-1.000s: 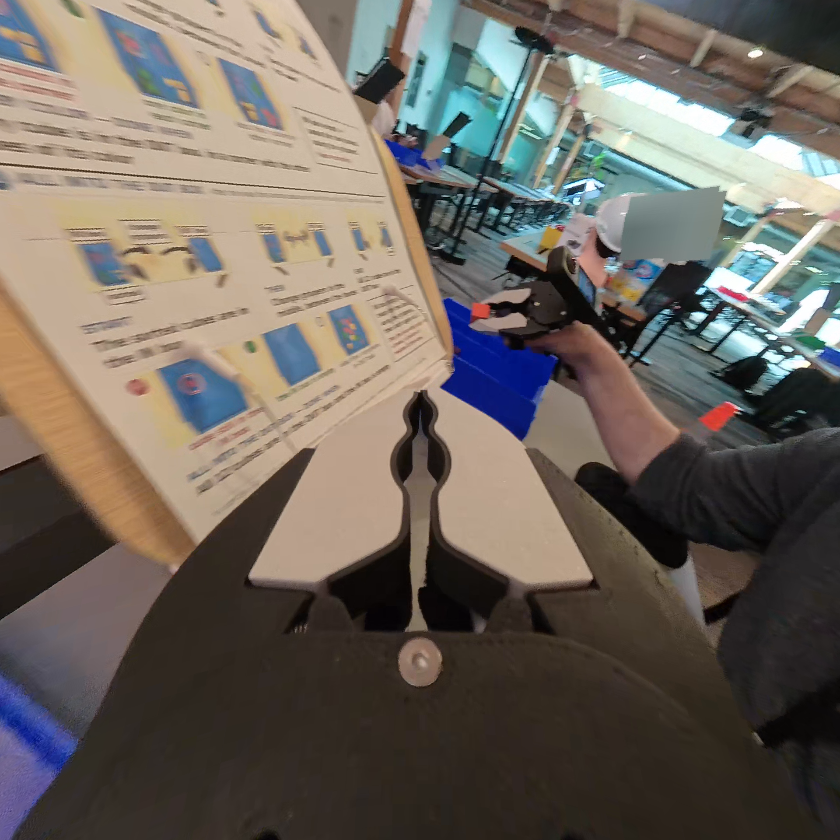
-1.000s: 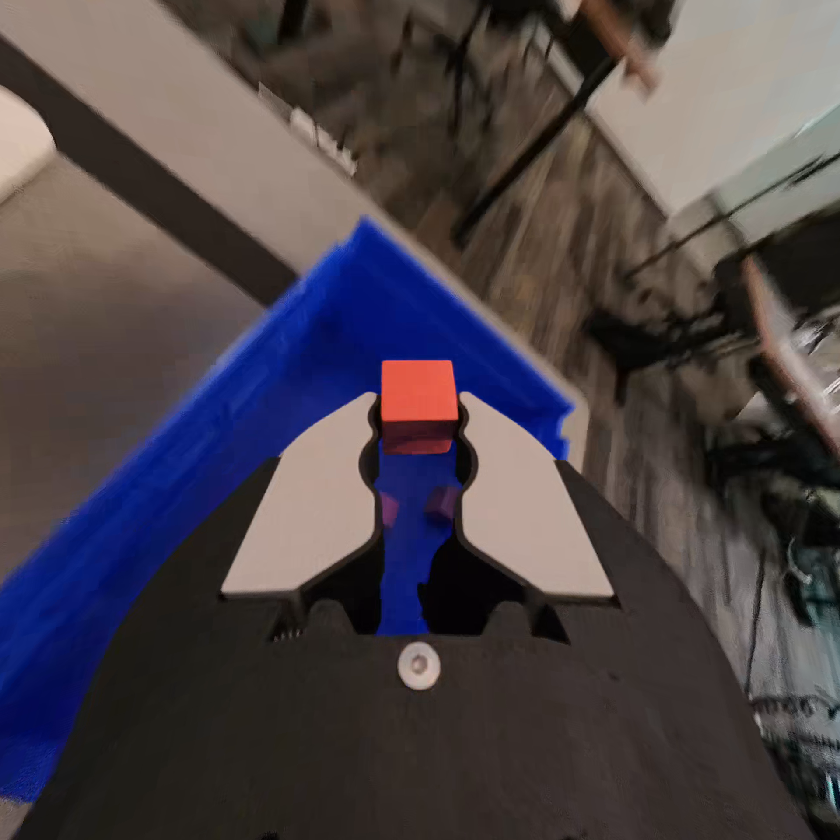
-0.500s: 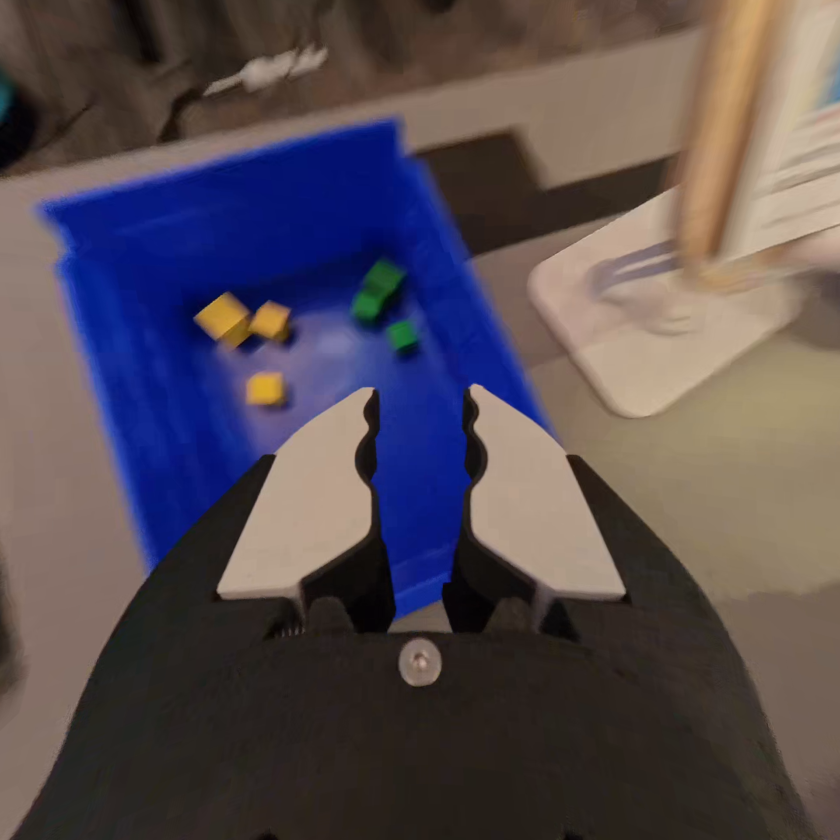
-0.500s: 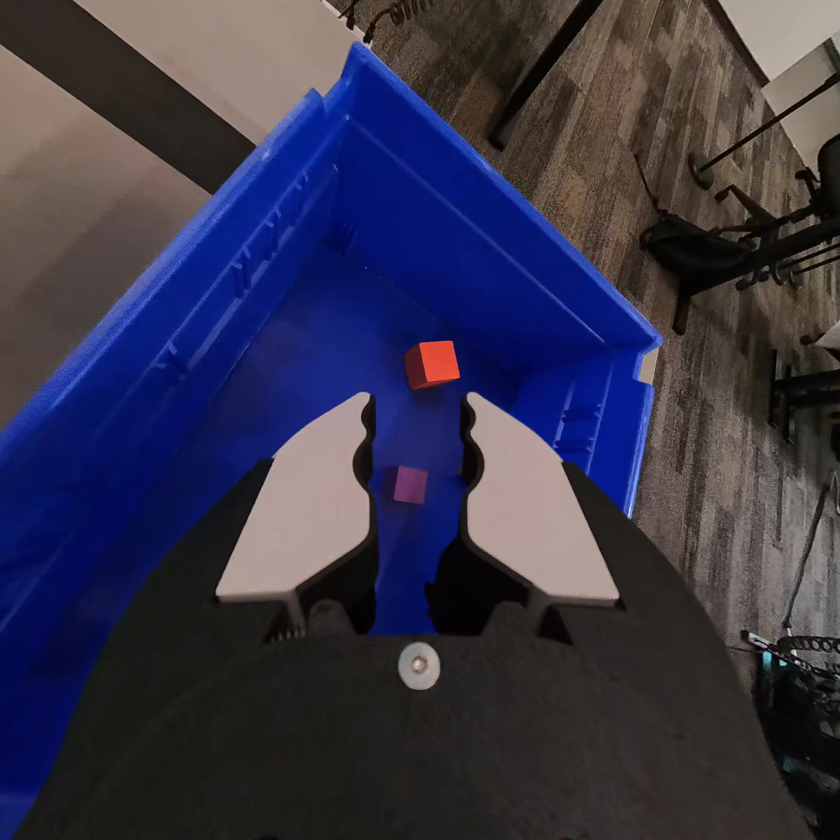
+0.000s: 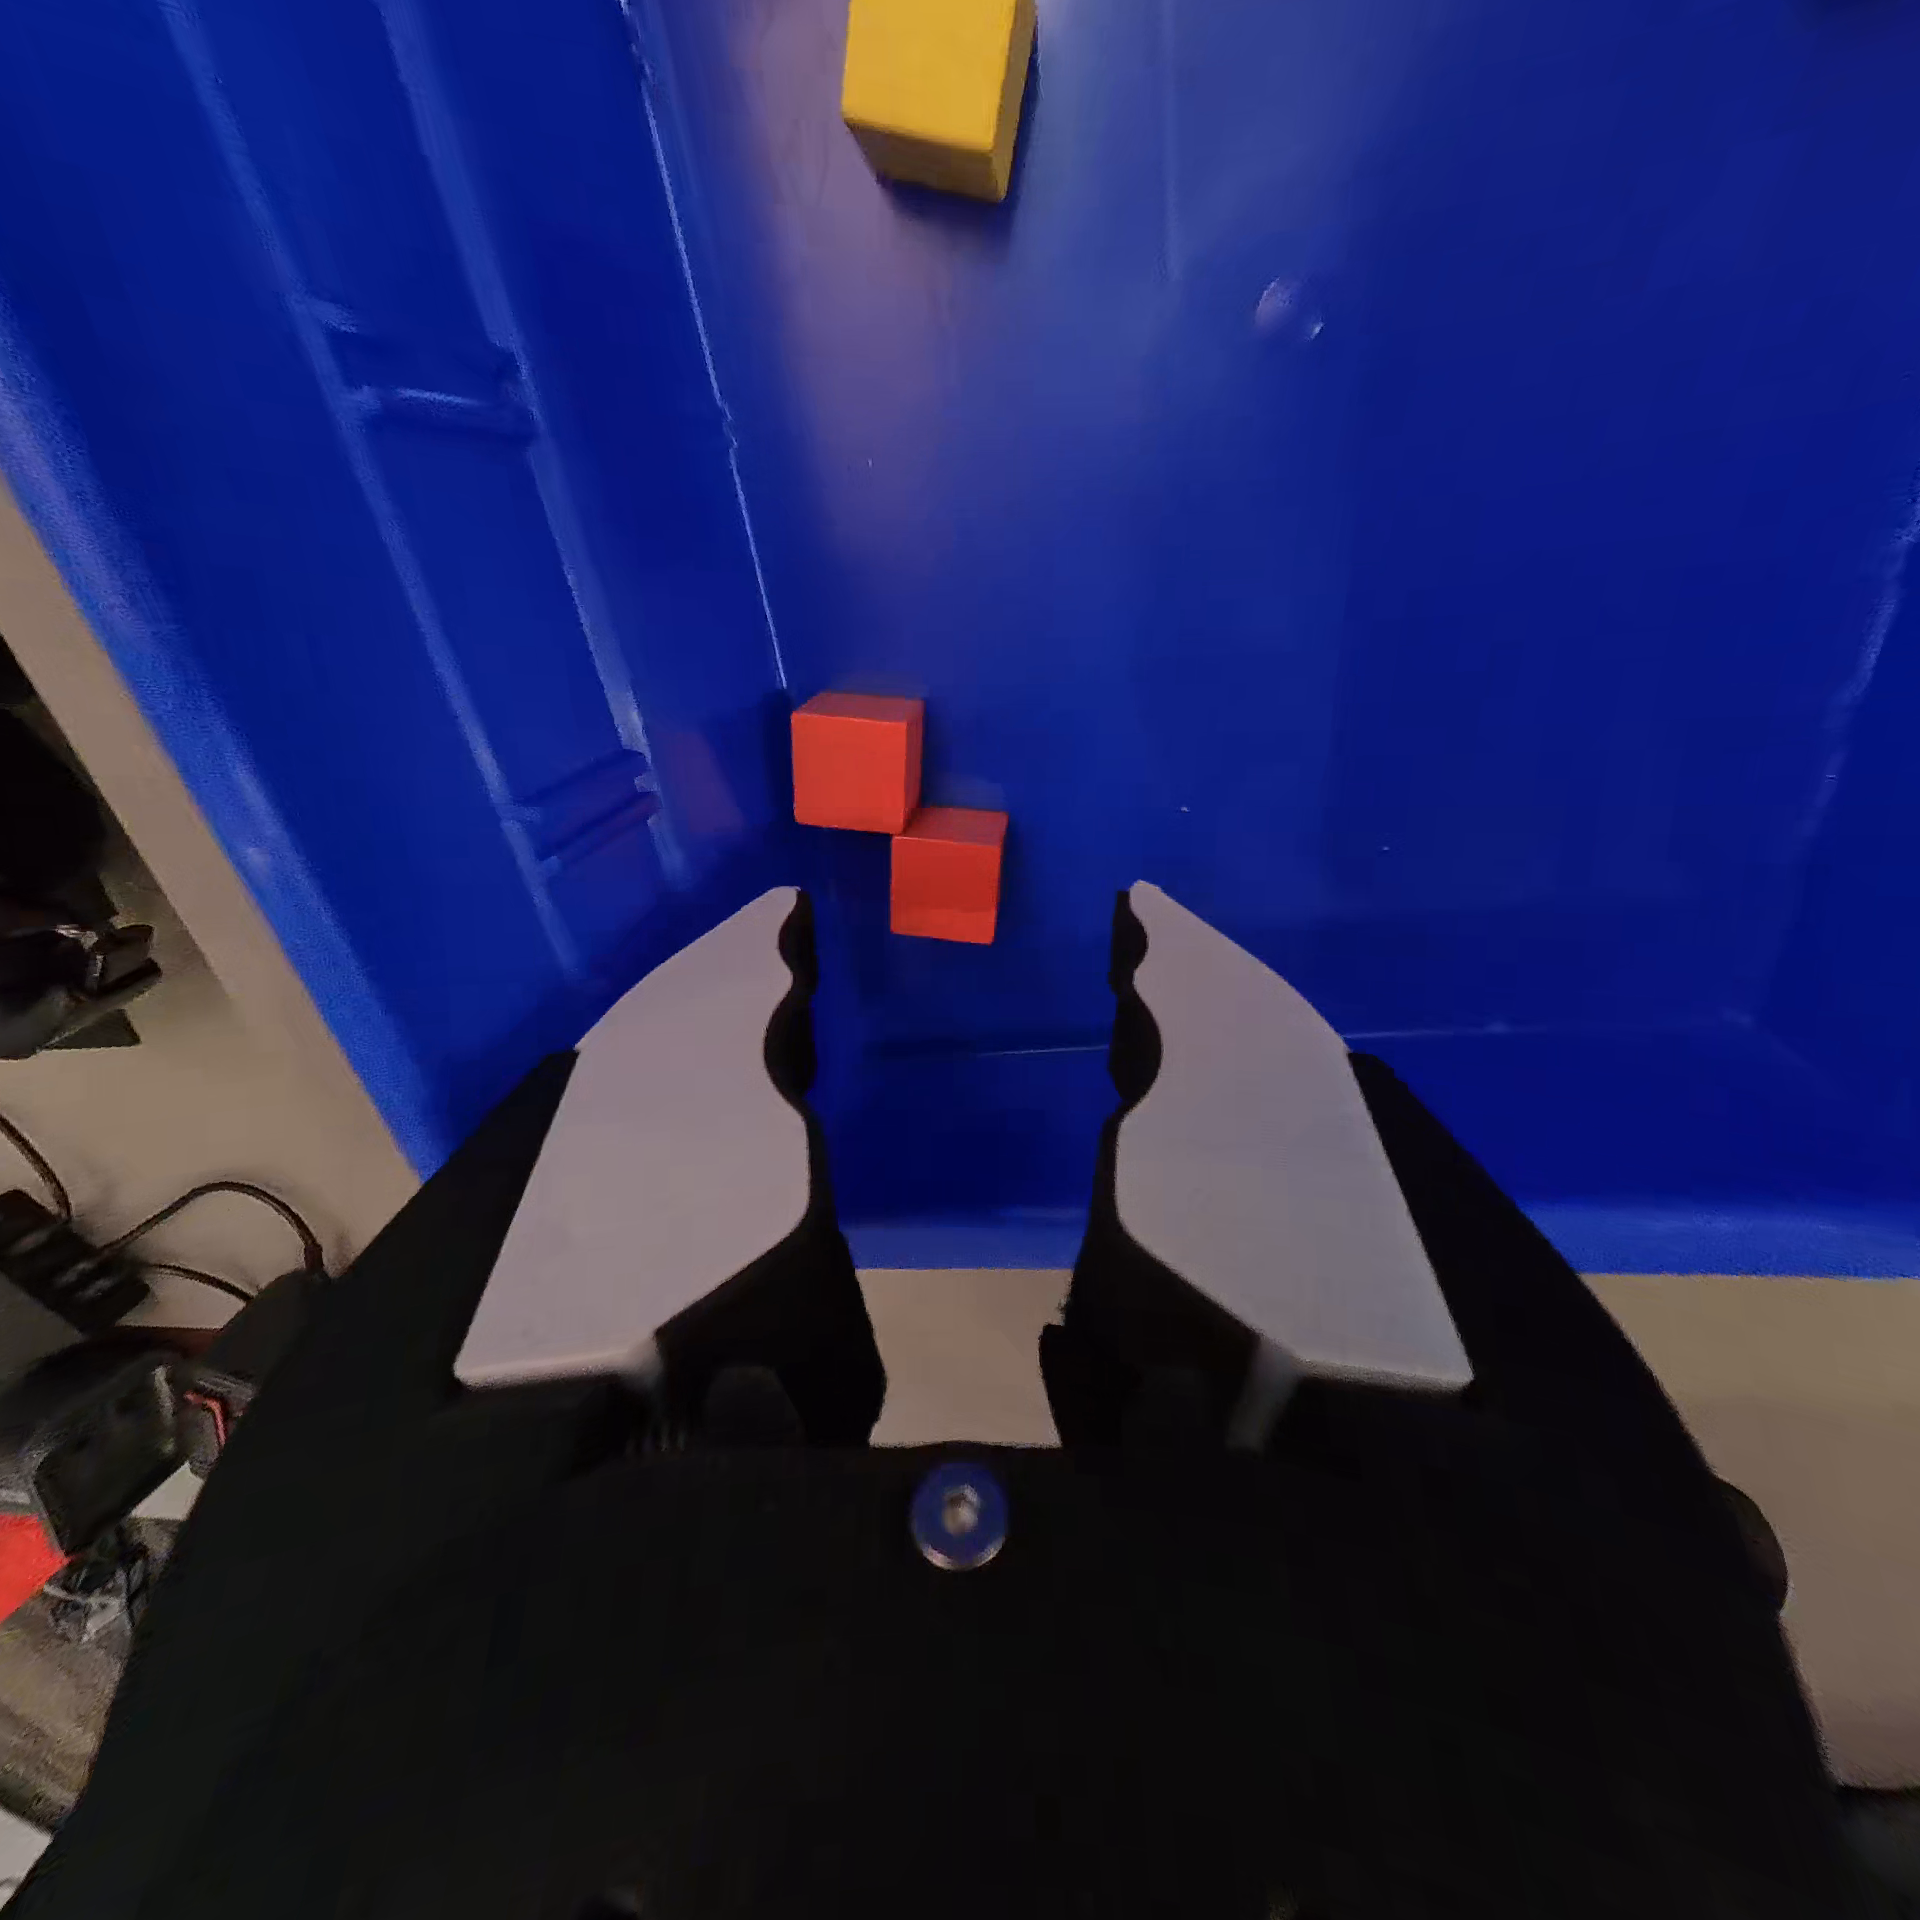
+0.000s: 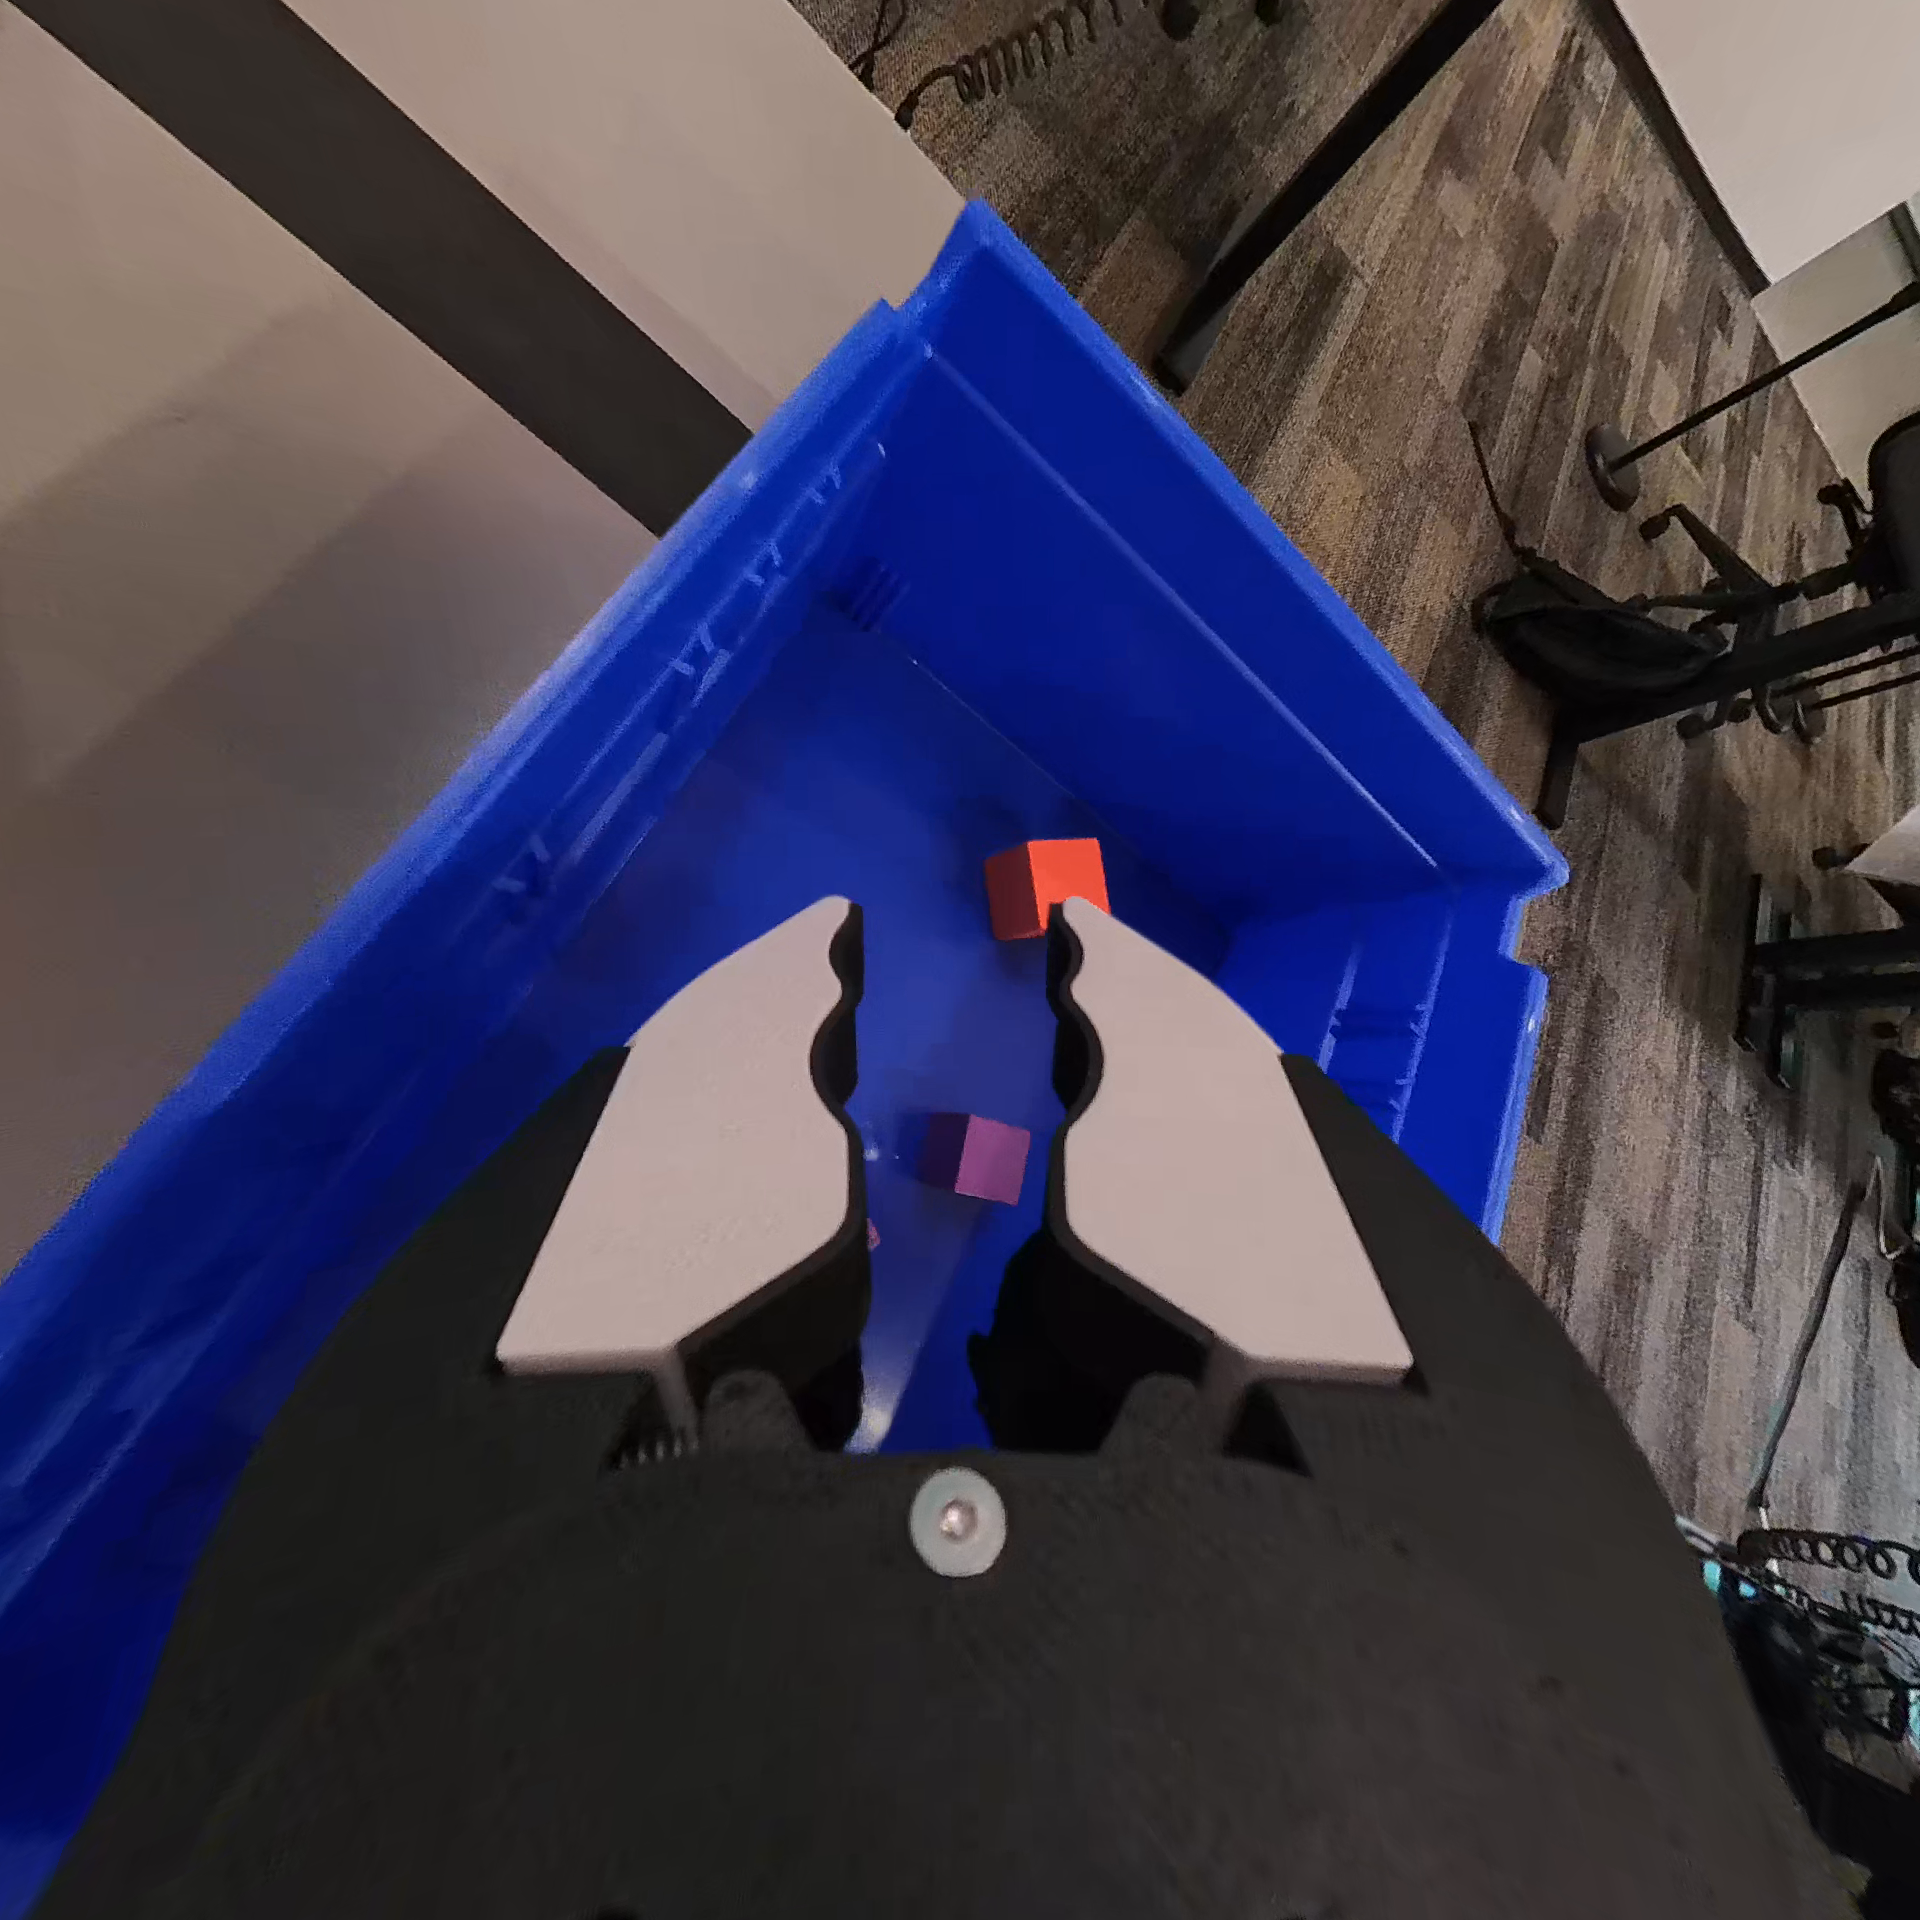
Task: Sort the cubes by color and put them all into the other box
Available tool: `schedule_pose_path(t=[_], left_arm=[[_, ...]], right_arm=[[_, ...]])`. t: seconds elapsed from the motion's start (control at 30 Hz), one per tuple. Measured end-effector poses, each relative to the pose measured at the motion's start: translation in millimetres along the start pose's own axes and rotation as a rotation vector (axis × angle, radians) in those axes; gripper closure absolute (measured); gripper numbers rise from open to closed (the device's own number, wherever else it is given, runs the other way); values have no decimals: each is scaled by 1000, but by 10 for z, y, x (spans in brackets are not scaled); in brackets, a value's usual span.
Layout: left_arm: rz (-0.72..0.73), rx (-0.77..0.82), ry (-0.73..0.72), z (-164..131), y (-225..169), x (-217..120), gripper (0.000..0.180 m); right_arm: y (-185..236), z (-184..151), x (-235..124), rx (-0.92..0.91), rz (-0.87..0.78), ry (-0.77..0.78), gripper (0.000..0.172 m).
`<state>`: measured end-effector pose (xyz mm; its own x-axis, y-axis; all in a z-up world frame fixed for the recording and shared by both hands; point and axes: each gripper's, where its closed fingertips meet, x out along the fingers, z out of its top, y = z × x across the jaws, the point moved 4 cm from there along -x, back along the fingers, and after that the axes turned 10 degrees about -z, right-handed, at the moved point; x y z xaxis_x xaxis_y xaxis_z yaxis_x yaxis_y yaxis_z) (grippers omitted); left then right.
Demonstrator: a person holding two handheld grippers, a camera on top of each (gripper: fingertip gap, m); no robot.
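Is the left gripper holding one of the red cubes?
No, the left gripper is open with bare jaws; both red cubes sit on the box floor.

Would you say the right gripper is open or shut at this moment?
Open: the right gripper has a clear gap between its fingers, nothing held; the small red cube lies on the blue box floor.

In the left wrist view, two red cubes [image 5: 899, 821] sit against the blue box's side wall [image 5: 468, 520], cramping entry there; the floor to their right lies bare. In the right wrist view, the other box's floor [image 6: 831, 810] is open apart from a red cube [image 6: 1039, 883] and a purple cube [image 6: 977, 1155].

Left view box [image 5: 1455, 623]: two red cubes [image 5: 856, 764], one yellow cube [image 5: 935, 94]. Right view bin [image 6: 1195, 582]: one red block [image 6: 1039, 883], one purple cube [image 6: 977, 1155].
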<state>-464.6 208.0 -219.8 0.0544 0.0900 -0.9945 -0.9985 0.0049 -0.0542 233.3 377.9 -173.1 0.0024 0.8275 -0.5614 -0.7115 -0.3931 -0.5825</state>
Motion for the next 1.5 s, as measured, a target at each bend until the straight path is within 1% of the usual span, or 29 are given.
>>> schedule_pose_path(t=[0.03,0.1,0.2,0.27,0.4,0.43,0.47,0.57,0.63,0.8,0.87,0.93,1.0,1.07,1.13,1.23,1.3,1.37,1.43,1.5], left_arm=[[3,-6,13,-4,12,31,127],[22,-7,21,6,31,66,128],[68,16,62,-18,44,112,130],[73,13,94,-39,59,183,129],[-2,-21,79,-42,64,245,140],[-36,-7,74,-39,29,256,152],[-61,5,70,-36,-4,264,158],[-76,54,76,-38,-57,267,157],[-163,76,46,0,-165,269,157],[-189,140,-46,135,-314,133,157],[-183,143,-103,195,-340,29,157],[-209,166,-168,234,-420,-126,157],[-268,208,-259,271,-574,-360,157],[-362,283,-381,314,-824,-664,157],[-482,382,-488,317,-1145,-967,158],[-628,536,-596,254,-1637,-1348,158],[-714,635,-654,201,-1967,-1547,158],[-838,718,-708,165,-2320,-1699,158],[-964,800,-728,132,-2680,-1759,158],[-1069,838,-703,116,-2995,-1716,158]], right_arm=[[9,12,-4,-3,1,-4,138],[34,33,-8,-14,6,-12,138],[67,54,-10,-27,10,-18,138],[83,67,-12,-31,12,-23,138],[101,90,-22,-38,15,-31,138],[103,95,-23,-38,14,-33,139],[110,97,-20,-38,17,-34,139],[131,93,-11,-49,20,-29,139],[131,97,-13,-47,20,-33,139],[117,100,-23,-45,17,-35,139],[112,125,-43,-50,11,-47,139],[107,184,-96,-57,3,-74,139],[57,312,-217,-52,-30,-140,140],[24,511,-440,-42,-35,-249,140],[24,770,-755,-44,-45,-410,140],[161,1147,-1324,-98,-55,-673,141],[337,1335,-1687,-152,-46,-825,143],[569,1492,-1986,-159,8,-949,142],[890,1619,-2213,-154,110,-1050,140],[1203,1688,-2303,-205,135,-1094,136]])
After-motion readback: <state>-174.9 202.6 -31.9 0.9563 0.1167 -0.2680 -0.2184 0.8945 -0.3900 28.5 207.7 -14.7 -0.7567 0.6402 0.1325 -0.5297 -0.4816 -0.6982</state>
